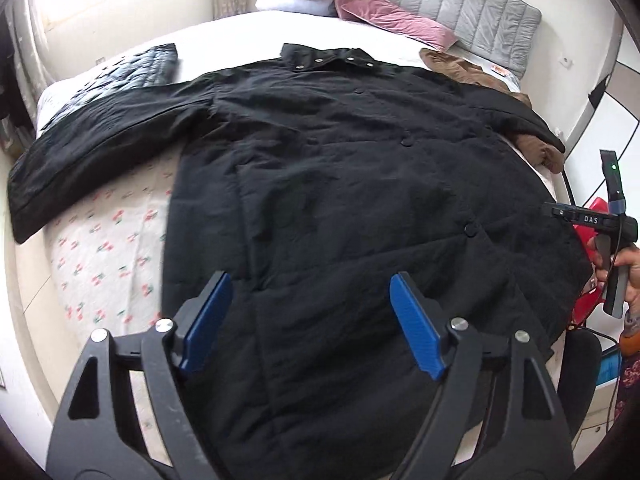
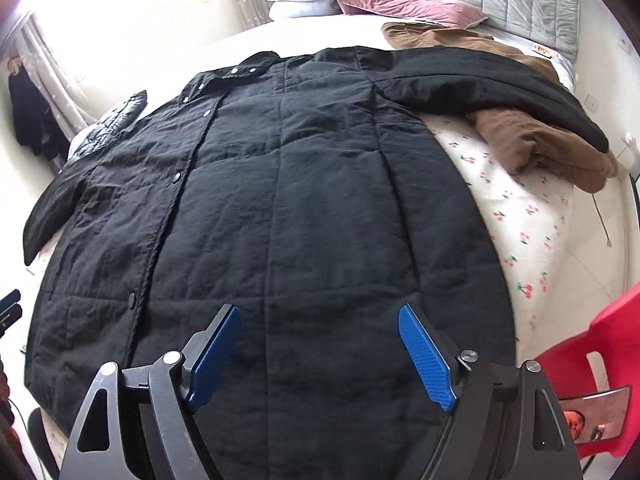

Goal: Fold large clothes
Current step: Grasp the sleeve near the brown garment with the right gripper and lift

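Observation:
A large black quilted coat [image 1: 340, 184] lies spread flat on the bed, collar at the far end, both sleeves stretched out sideways. It also fills the right wrist view [image 2: 300, 208]. My left gripper [image 1: 310, 284] is open and empty, hovering over the coat's lower hem. My right gripper [image 2: 318, 318] is open and empty over the lower right part of the coat. The right gripper's body shows at the right edge of the left wrist view [image 1: 596, 222].
A brown garment [image 2: 532, 136] lies under the coat's right sleeve. A dark quilted jacket [image 1: 132, 68] lies at the far left. Pink pillows [image 1: 384, 12] and folded bedding sit by the grey headboard [image 1: 472, 4]. A red chair [image 2: 600, 344] stands right of the bed.

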`<state>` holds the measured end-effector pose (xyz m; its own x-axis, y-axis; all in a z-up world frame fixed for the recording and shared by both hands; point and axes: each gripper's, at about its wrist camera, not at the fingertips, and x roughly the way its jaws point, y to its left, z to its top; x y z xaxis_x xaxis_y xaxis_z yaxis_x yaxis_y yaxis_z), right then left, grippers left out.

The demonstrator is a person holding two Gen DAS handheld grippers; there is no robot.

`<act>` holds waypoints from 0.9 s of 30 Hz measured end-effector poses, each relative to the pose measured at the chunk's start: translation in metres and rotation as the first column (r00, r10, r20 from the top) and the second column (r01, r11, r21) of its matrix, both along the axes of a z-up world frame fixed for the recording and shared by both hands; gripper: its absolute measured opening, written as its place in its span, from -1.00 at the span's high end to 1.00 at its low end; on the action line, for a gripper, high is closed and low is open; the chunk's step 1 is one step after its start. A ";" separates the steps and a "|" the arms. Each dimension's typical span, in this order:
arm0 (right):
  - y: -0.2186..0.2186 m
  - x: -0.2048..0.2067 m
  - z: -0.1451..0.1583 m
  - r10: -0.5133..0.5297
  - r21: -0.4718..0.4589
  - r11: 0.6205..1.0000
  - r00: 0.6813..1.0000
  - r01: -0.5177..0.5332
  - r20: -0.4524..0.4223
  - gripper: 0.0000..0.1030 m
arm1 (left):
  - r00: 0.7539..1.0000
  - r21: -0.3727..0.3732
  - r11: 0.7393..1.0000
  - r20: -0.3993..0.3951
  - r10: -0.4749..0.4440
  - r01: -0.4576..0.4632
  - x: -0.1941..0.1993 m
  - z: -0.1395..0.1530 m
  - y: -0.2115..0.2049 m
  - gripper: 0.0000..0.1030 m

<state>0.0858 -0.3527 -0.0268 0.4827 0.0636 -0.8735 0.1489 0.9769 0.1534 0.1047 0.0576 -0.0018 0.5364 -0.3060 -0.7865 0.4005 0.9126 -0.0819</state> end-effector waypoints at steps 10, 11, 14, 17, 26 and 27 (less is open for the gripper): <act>0.016 -0.015 -0.038 0.084 -0.101 0.992 0.995 -0.079 0.047 -0.65 | 0.990 0.070 0.991 -0.091 -0.107 0.114 -0.015 -0.073 -0.005 -0.67; 0.015 -0.015 -0.038 0.084 -0.092 0.993 0.996 -0.080 0.042 -0.65 | 0.986 0.095 0.986 -0.098 -0.131 0.141 -0.020 -0.071 -0.002 -0.67; 0.015 -0.015 -0.033 0.096 -0.096 0.991 0.995 -0.095 -0.001 -0.65 | 0.982 0.151 0.976 -0.127 -0.138 0.156 -0.032 -0.061 0.005 -0.69; 0.015 -0.017 -0.024 0.089 -0.082 0.992 0.995 -0.093 -0.047 -0.66 | 0.980 0.143 0.982 -0.171 -0.099 0.124 -0.036 -0.049 0.010 -0.69; -0.055 0.001 0.021 -0.076 0.075 0.994 0.997 0.075 0.013 -0.67 | 0.995 0.126 0.992 -0.095 -0.002 0.014 -0.004 0.003 0.002 -0.72; -0.068 0.004 0.025 -0.105 0.081 0.991 0.994 0.103 0.020 -0.67 | 0.996 0.126 0.992 -0.087 0.001 0.010 0.003 0.008 -0.002 -0.73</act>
<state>0.0899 -0.4203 -0.0016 0.5115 0.0808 -0.8555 0.2440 0.9409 0.2347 0.1075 0.0558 0.0059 0.4630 -0.2041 -0.8625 0.4013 0.9159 -0.0013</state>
